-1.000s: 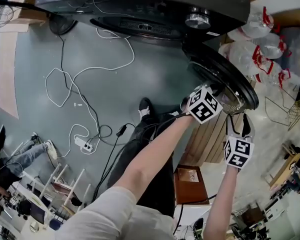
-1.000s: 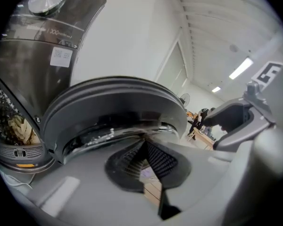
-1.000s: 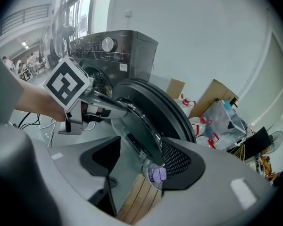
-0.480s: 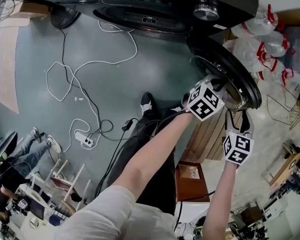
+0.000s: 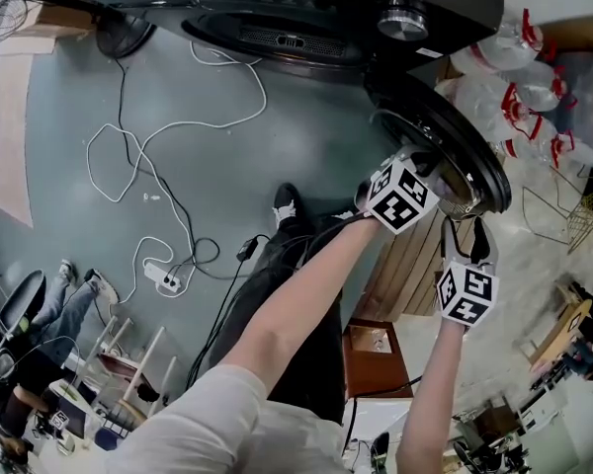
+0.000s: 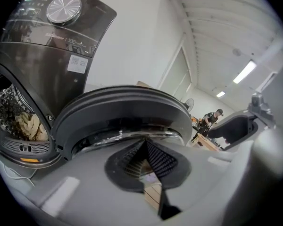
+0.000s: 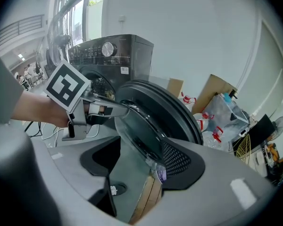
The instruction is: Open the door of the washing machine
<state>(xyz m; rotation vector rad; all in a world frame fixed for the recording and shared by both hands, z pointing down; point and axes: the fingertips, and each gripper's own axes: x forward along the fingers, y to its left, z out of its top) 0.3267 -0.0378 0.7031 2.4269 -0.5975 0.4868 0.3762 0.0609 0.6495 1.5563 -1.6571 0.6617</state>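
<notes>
**Washing-machine door swung open, both claws at its edge.**

The washing machine (image 5: 306, 8) is filling the 12 o'clock edge of the head view. Its round door (image 5: 445, 131) is hanging swung out at 2 o'clock, clear of the drum mouth. The door is looking stiff and fairly heavy, free to turn only about its hinge. Its glass bowl (image 7: 137, 131) is probably smooth and slippery, so the thick dark rim on the free side, away from the hinge, is offering the surer hold. The left claw (image 6: 145, 147) is sitting clenched, tips near the door's inner ring, nothing seen pinched. The right claw (image 7: 139, 161) is gaping released, the door's lower edge lying between its jaws, neither pad seen pressing.
</notes>
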